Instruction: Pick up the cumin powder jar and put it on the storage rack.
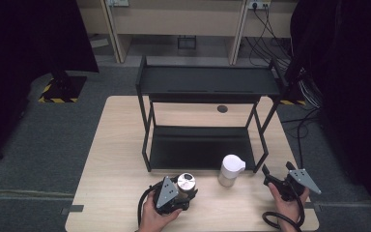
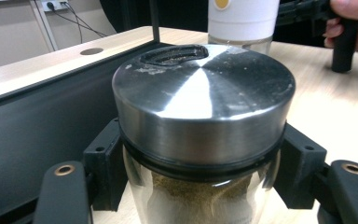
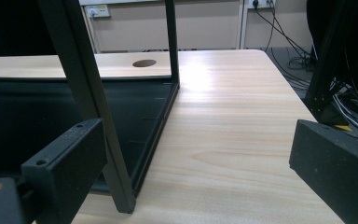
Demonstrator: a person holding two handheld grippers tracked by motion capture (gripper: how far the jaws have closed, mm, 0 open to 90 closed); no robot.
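At the lower centre of the high view we see the left gripper (image 1: 186, 191) clamped on a glass spice jar (image 1: 187, 185), its blocky black pads pressing the clear wall just under the lid. The lid is brushed steel, round and flat, with a curved slot near its rim; tan powder fills the glass. Just right of it stands a white-capped bottle (image 1: 231, 170), cylindrical and smooth. At the lower right, the right gripper (image 1: 276, 175) hangs with jaws spread wide, holding nothing, above the pale wood-grain table (image 1: 116, 159). A matte black metal rack (image 1: 203, 116) of thin square bars occupies the middle.
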